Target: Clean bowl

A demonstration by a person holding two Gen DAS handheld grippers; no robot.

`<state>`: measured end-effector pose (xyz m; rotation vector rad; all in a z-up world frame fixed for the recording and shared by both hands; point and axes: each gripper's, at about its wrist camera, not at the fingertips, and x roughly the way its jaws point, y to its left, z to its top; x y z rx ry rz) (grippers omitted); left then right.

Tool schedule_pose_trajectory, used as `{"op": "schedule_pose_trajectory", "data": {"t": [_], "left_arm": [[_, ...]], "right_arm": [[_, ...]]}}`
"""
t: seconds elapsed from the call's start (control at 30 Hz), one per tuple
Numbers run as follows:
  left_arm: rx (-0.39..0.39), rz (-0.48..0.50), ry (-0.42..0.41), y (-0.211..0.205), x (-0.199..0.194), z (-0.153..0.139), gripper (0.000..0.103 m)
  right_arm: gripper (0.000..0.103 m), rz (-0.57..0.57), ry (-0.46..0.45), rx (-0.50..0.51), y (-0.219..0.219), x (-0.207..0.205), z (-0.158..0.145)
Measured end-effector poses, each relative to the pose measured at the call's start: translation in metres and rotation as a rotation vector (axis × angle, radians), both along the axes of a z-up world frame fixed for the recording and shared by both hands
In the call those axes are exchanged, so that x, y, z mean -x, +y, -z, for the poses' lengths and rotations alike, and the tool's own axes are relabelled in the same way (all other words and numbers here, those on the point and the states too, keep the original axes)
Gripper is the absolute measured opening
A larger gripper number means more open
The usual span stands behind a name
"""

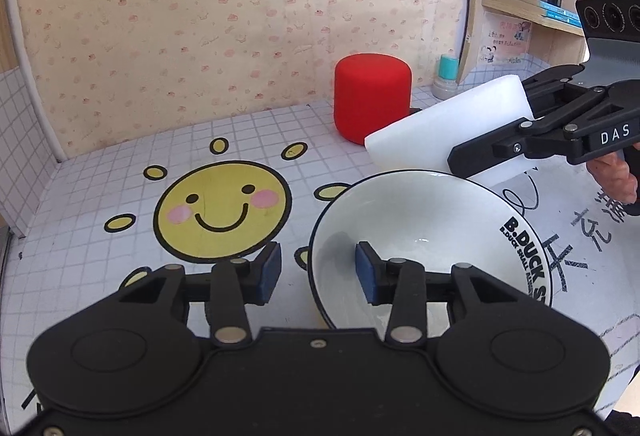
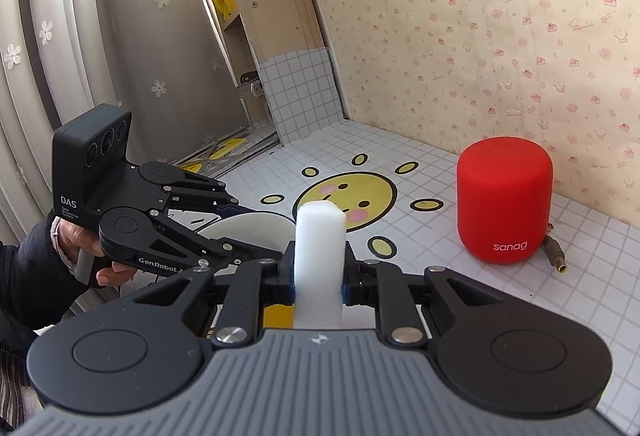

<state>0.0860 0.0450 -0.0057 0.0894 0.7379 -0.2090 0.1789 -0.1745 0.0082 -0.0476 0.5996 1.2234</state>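
A white bowl (image 1: 424, 232) with a black rim and "B.DUCK" lettering sits tilted on the tiled table. My left gripper (image 1: 318, 272) is open, its jaws either side of the bowl's left rim; one blue pad (image 1: 366, 272) is inside the bowl, the other outside. My right gripper (image 2: 318, 276) is shut on a white sponge block (image 2: 320, 256). In the left wrist view the sponge (image 1: 448, 128) hovers just above the bowl's far rim. The bowl (image 2: 248, 232) shows partly behind the left gripper in the right wrist view.
A red cylindrical speaker (image 1: 372, 96) stands behind the bowl by the wall, with a cable plug (image 2: 556, 256) beside it. A smiling sun sticker (image 1: 222, 210) marks the table. A wooden shelf (image 1: 532, 8) with a bottle stands at the right; a teal-capped jar (image 1: 446, 74) sits beside it.
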Motion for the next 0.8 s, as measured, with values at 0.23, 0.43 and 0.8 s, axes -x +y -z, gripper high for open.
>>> {"op": "schedule_pose_trajectory", "data": {"t": [0.23,0.43,0.8], "left_arm": [[0.06,0.002,0.015,-0.004,-0.001,0.003,0.031],[0.145,-0.122,0.037,-0.001,0.009,0.007,0.031],[0.202,-0.31,0.018,-0.005,0.019,0.009,0.031]], "right_arm": [[0.021,0.006,-0.001,-0.001,-0.002,0.003,0.001],[0.021,0.012,0.0,-0.011,-0.004,0.003,0.002],[0.021,0.021,-0.014,-0.015,-0.012,0.011,0.001]]}}
